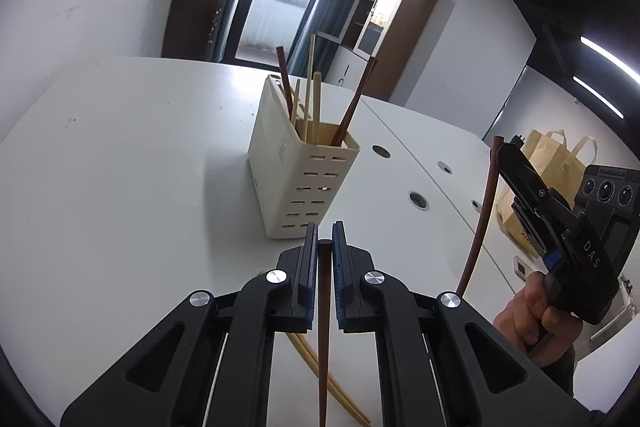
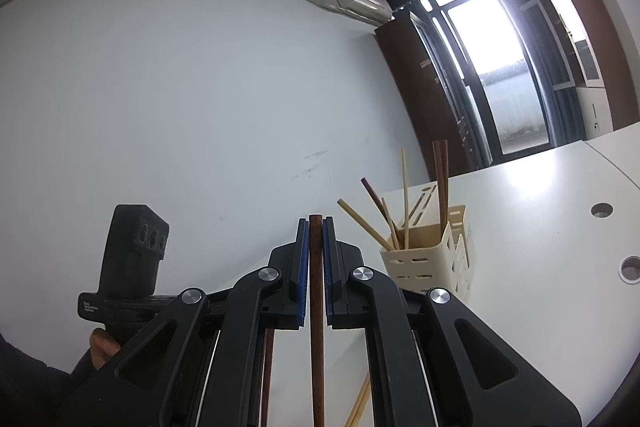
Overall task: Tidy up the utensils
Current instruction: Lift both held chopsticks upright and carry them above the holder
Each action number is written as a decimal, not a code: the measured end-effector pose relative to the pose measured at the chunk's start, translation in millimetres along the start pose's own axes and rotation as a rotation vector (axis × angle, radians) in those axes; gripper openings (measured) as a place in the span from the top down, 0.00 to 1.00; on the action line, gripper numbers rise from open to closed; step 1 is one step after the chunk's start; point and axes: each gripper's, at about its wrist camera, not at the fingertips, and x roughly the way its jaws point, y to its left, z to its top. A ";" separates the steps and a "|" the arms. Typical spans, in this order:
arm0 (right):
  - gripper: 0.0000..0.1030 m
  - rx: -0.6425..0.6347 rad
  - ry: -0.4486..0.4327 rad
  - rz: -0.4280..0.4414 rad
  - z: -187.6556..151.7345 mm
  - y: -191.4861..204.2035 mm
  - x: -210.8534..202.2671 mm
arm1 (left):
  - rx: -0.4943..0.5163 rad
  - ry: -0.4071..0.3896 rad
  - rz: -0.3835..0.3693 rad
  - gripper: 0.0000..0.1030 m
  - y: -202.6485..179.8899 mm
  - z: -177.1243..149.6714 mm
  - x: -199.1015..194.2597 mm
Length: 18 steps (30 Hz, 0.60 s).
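My left gripper is shut on a dark brown chopstick that runs back between its blue pads, raised above the table. Just ahead stands the cream slotted utensil holder with several light and dark chopsticks upright in it. My right gripper is at the right, held by a hand, shut on another brown chopstick that hangs down from it. In the right wrist view the right gripper clamps its chopstick, and the holder stands to its right.
Two light chopsticks lie on the white table under my left gripper. Round cable holes dot the table right of the holder. A tan bag sits beyond the table's right edge. The left tool's camera housing shows at left.
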 end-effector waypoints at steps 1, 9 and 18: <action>0.93 -0.002 -0.006 -0.001 2.4 -0.8 -1.2 | 0.000 -0.005 -0.007 0.94 -0.1 2.6 -2.9; 0.93 -0.020 -0.061 -0.023 20.1 -0.1 -5.1 | 0.024 -0.064 -0.032 0.94 -14.4 26.1 -24.6; 0.93 -0.049 -0.115 -0.044 46.7 -1.0 0.2 | 0.089 -0.138 -0.027 0.94 -39.7 68.6 -42.9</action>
